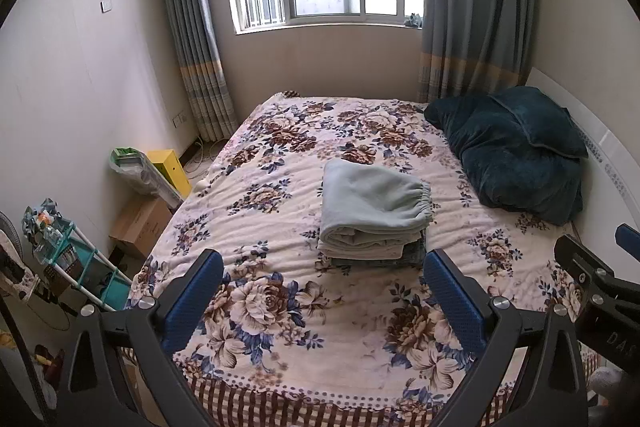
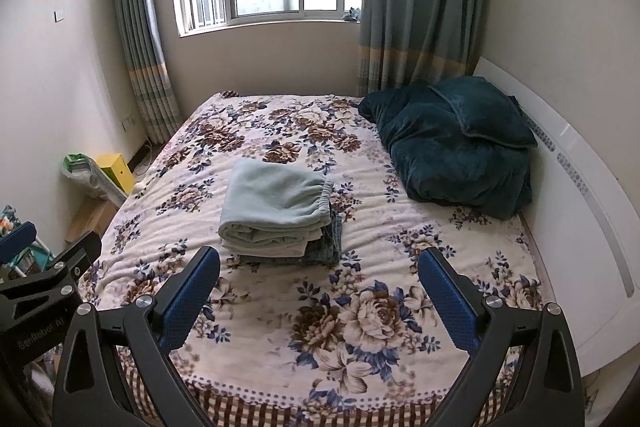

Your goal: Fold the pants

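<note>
Green pants (image 1: 374, 211) sit folded mid-frame, straight ahead of my left gripper (image 1: 322, 301) and right gripper (image 2: 320, 297), both wide open, holding nothing.

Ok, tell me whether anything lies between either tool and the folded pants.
Nothing visible does. Only bare floral bedspread lies between the open left tool and the folded pale green pants, and likewise ahead of the open right tool. The dark teal blanket sits off to the right.
</note>
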Action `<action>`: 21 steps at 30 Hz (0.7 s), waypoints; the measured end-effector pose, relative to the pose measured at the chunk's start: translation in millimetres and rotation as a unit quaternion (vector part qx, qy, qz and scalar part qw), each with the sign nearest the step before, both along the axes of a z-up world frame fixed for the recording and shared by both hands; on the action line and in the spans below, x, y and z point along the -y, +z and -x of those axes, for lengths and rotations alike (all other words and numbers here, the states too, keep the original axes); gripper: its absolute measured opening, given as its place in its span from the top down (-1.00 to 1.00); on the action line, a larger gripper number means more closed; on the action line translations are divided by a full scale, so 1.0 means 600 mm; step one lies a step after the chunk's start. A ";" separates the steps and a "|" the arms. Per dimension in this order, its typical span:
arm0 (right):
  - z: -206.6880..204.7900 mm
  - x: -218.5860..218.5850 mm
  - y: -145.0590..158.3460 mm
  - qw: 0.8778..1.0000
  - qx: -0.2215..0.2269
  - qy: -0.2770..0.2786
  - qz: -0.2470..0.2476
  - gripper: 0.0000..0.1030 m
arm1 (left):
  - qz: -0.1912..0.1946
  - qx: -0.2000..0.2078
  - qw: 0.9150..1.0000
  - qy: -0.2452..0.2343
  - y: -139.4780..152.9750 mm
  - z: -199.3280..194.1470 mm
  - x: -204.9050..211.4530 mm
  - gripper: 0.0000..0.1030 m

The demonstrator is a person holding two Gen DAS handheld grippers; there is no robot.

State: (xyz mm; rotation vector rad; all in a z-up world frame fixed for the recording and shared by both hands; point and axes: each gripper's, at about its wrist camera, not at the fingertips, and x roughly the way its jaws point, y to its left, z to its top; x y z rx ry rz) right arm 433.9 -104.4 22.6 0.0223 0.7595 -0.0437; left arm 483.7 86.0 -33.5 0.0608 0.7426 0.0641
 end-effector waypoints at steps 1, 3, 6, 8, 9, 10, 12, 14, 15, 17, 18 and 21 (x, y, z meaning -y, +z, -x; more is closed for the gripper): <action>0.000 0.000 0.000 1.000 0.000 0.001 -0.001 -0.96 | 0.001 0.000 1.000 0.000 0.000 0.000 0.000 -1.00; 0.001 0.000 0.001 1.000 0.001 0.001 -0.003 -0.96 | 0.000 0.001 1.000 0.000 0.002 0.001 0.001 -1.00; 0.001 0.000 0.001 1.000 0.001 0.001 -0.003 -0.96 | 0.001 0.001 1.000 0.000 0.002 0.001 0.001 -1.00; 0.001 0.000 0.001 1.000 0.000 0.001 -0.003 -0.96 | 0.001 0.001 1.000 -0.001 0.001 0.002 0.001 -1.00; 0.002 0.000 0.001 1.000 0.001 0.000 -0.003 -0.96 | 0.000 0.001 1.000 -0.001 0.001 0.002 0.002 -1.00; 0.002 0.000 0.001 1.000 0.000 0.001 -0.005 -0.97 | 0.000 0.001 1.000 0.000 0.001 0.003 0.002 -1.00; 0.002 -0.001 0.002 1.000 0.000 0.001 -0.003 -0.97 | 0.002 0.001 1.000 0.000 0.001 0.003 0.002 -1.00; 0.002 0.000 0.002 1.000 0.001 0.002 -0.004 -0.97 | 0.001 0.001 1.000 0.001 0.000 0.004 0.002 -1.00; 0.002 -0.001 0.002 1.000 0.001 0.001 -0.003 -0.97 | 0.001 0.001 1.000 0.000 0.000 0.004 0.002 -1.00; 0.003 0.000 0.001 1.000 0.001 0.001 -0.004 -0.97 | 0.001 0.001 1.000 0.000 0.002 0.003 0.004 -1.00; 0.003 0.000 0.001 1.000 0.000 0.001 -0.004 -0.97 | 0.002 0.003 1.000 -0.001 0.003 0.004 0.004 -1.00; 0.004 0.000 0.001 1.000 0.001 0.000 -0.003 -0.97 | 0.003 0.008 1.000 0.000 0.008 -0.001 0.006 -1.00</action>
